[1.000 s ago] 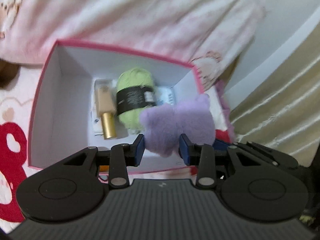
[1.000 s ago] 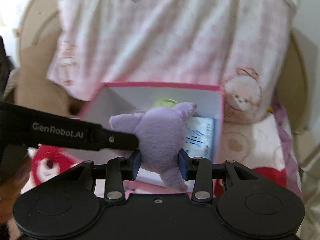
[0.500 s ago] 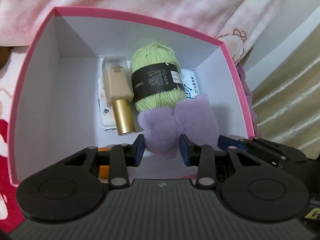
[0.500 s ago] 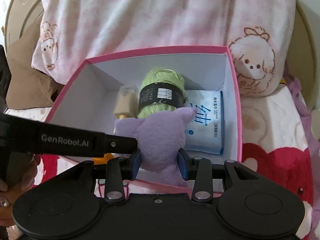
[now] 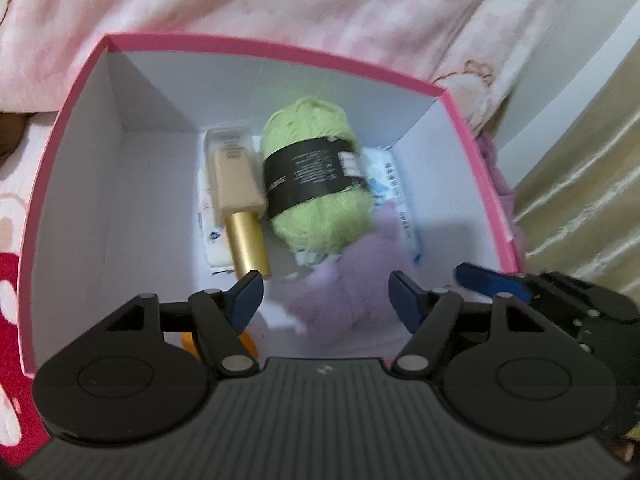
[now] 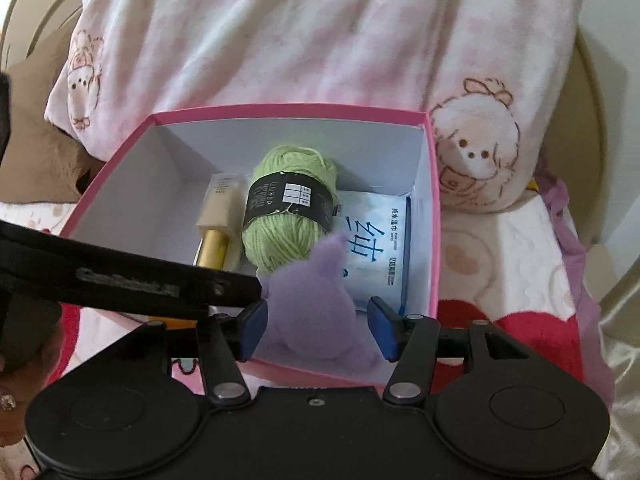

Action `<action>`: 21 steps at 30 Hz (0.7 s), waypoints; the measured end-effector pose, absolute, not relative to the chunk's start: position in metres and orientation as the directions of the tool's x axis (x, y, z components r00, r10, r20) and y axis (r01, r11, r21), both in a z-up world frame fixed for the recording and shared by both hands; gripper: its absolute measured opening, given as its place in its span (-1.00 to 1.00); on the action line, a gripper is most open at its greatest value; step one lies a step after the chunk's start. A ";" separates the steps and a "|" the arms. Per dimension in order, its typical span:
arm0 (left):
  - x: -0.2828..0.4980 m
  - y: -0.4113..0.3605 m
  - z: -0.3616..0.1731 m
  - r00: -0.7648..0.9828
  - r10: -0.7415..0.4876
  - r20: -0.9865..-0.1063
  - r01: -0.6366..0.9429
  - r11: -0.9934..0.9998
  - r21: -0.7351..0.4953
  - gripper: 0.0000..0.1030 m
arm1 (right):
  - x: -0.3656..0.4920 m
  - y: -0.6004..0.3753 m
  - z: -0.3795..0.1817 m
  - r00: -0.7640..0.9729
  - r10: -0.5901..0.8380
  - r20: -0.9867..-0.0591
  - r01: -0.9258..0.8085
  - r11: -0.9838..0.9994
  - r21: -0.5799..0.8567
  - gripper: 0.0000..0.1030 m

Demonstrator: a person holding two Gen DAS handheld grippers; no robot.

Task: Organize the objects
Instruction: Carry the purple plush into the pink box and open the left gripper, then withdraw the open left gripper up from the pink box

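Both grippers have let go of the soft purple plush toy (image 5: 352,276), which they were squeezing a second ago. From the left wrist, the left gripper (image 5: 326,300) has its blue jaws opening, and the blurry toy sits between them with gaps on both sides. One pink cardboard box with white walls (image 5: 120,184) sits on a white and red fuzzy blanket (image 5: 12,208), with a pink and white pillow (image 5: 320,8) behind it and a gold curtain (image 5: 580,200) at the right. Inside the box are one green yarn ball with a black band (image 5: 316,184), one beige bottle with a gold cap (image 5: 238,200), one white and blue packet (image 5: 394,188) and the one purple toy. From the right wrist, the right gripper (image 6: 316,322) is opening too; the toy lies between its pads at the near wall of the box. I cannot tell if the left pad touches it. The left gripper's black finger reaches in from the left.
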State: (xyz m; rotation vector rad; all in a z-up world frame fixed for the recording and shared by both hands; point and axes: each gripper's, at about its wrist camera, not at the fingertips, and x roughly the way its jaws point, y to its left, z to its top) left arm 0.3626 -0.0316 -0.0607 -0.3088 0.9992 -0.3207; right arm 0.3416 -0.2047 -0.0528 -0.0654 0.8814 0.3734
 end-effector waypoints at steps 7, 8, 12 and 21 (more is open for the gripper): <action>0.351 -0.029 -0.041 0.527 -0.409 -0.746 0.133 0.906 -0.402 0.23 | 0.326 -0.215 -0.040 0.589 0.338 -0.734 -0.360 0.923 0.137 0.16; 0.347 -0.029 -0.036 0.528 -0.407 -0.746 0.133 0.907 -0.400 0.23 | 0.322 -0.216 -0.036 0.587 0.348 -0.730 -0.369 0.919 0.142 0.16; 0.328 -0.027 -0.011 0.510 -0.409 -0.757 0.149 0.909 -0.390 0.23 | 0.307 -0.226 -0.011 0.602 0.367 -0.709 -0.372 0.915 0.157 0.16; 0.265 -0.041 0.061 0.543 -0.353 -0.762 0.227 0.935 -0.272 0.31 | 0.261 -0.264 0.050 0.584 0.400 -0.706 -0.428 0.891 0.151 0.17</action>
